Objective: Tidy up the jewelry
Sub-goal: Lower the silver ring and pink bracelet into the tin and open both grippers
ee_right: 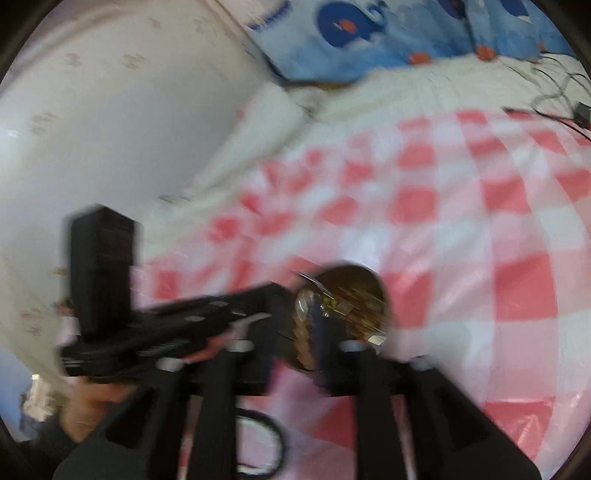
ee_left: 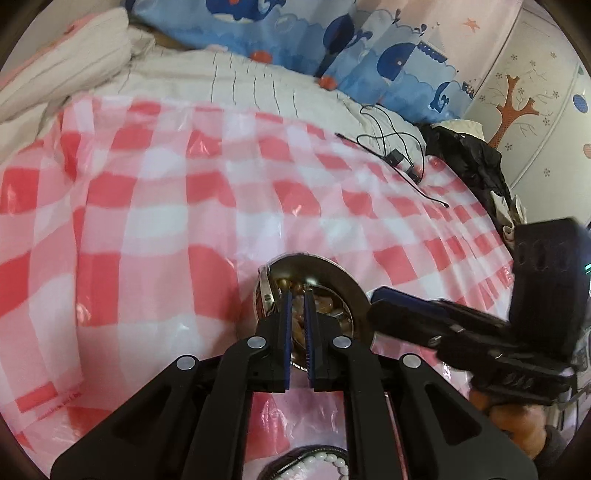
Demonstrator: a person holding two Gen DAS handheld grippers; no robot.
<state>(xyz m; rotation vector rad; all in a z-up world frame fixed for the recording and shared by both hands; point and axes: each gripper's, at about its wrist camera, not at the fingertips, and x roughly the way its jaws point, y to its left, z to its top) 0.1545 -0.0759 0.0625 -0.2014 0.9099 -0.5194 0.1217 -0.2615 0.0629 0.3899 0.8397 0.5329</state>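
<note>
A round metal bowl point(ee_left: 332, 275) holding amber and gold jewelry pieces sits on the red-and-white checked cloth point(ee_left: 147, 221). My left gripper point(ee_left: 298, 295) hovers over the bowl's near side, its blue-padded fingers point(ee_left: 286, 332) close together with a narrow gap; nothing is visibly clamped. A white bead bracelet point(ee_left: 325, 461) lies below it. The right gripper point(ee_left: 380, 306) reaches to the bowl's right rim. In the blurred right wrist view, my right gripper point(ee_right: 299, 325) sits over the bowl point(ee_right: 354, 291) with a gap between its fingers, and the left gripper point(ee_right: 258, 317) comes in from the left.
A black cable with small adapters point(ee_left: 399, 155) lies on the cloth at the far right. Black clothing point(ee_left: 469, 158) is piled by the wall. White bedding point(ee_left: 66, 74) and a blue whale-print curtain point(ee_left: 332, 33) lie beyond. A dark cord loop point(ee_right: 266, 443) lies under the right gripper.
</note>
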